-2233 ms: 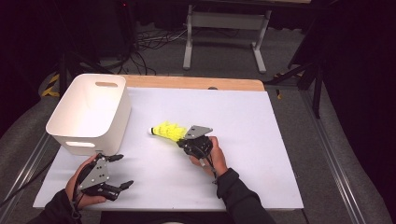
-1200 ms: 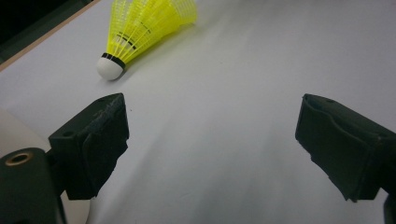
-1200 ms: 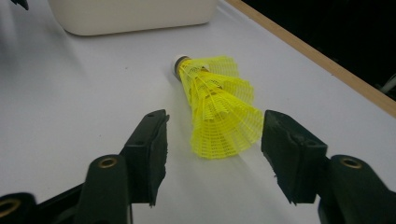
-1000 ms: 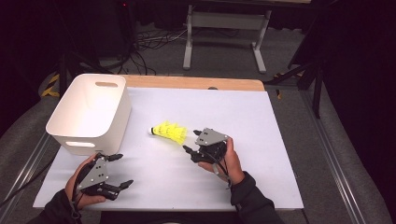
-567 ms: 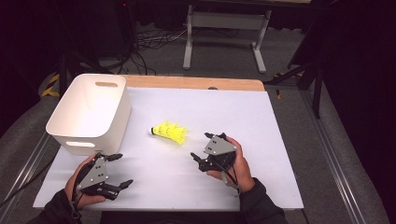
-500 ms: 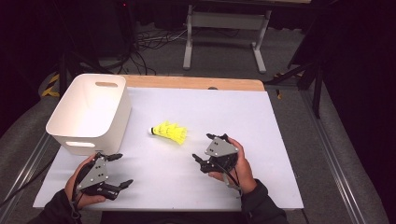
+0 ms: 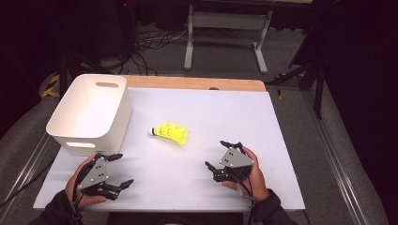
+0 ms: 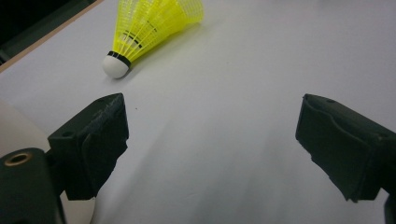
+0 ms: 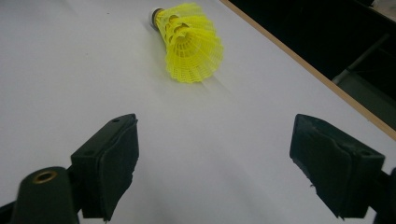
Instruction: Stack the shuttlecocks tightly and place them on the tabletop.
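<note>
The yellow shuttlecock lies on its side near the middle of the white tabletop, its white cork tip pointing left toward the bin and its plastic skirt flaring to the right; nothing touches it. In the left gripper view the shuttlecock sits ahead of the jaws and toward the left one, cork nearest, with bare table between it and the pads; in the right gripper view the shuttlecock lies ahead with its open skirt toward the camera and the cork at the far end, again clear of both jaws.

The right gripper rests low over the table to the right of and nearer than the shuttlecock, apart from it, held in the person's right hand; its jaws have just been opening and now stand wide and released, with nothing between them but white surface. The left gripper sits at the near left of the table in the person's left hand, just in front of the bin; its jaws are also spread wide and empty.

The white bin stands at the far left of the table, upright, its inside bare as far as can be seen, with a handle slot in its near wall and another in its far wall; it is well apart from the shuttlecock. A strip of bare wood runs along the table's far edge; beyond it a grey metal stand and dark cables lie on the floor.
</note>
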A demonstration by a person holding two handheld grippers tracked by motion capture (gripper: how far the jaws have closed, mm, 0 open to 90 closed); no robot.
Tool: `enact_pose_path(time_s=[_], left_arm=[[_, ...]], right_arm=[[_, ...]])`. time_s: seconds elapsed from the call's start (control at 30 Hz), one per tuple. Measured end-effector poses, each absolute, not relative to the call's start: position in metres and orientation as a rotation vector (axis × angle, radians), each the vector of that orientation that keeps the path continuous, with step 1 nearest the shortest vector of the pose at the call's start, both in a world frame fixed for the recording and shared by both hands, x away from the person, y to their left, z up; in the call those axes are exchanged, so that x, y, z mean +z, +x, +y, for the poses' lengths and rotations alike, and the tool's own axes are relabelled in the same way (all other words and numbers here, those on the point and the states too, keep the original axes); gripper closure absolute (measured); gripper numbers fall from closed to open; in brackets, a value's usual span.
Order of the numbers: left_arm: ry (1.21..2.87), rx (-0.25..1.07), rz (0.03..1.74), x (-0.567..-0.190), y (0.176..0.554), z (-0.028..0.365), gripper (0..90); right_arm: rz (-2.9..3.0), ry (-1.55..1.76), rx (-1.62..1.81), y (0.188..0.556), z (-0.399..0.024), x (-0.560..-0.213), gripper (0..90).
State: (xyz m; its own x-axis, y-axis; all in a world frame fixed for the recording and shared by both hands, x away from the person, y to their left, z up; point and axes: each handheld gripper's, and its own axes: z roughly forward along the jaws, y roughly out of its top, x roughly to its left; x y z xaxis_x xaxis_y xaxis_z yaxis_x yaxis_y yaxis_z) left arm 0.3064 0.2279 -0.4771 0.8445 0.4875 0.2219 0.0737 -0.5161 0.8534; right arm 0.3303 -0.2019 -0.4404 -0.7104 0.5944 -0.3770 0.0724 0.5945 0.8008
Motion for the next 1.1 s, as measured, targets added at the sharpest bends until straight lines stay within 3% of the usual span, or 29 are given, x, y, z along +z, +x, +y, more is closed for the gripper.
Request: enact_pose_path(time_s=[0.63, 1.1], left_arm=[[2.062, 0.557, 0.442, -0.478, 0.311, 0.228, 10.1], [2.055, 0.553, 0.431, -0.478, 0.310, 0.232, 10.0]], right_arm=[[2.154, 0.605, 1.070, 0.317, -0.233, -0.455, 9.7], [2.160, 0.606, 1.088, 0.321, -0.228, -0.455, 8.3]])
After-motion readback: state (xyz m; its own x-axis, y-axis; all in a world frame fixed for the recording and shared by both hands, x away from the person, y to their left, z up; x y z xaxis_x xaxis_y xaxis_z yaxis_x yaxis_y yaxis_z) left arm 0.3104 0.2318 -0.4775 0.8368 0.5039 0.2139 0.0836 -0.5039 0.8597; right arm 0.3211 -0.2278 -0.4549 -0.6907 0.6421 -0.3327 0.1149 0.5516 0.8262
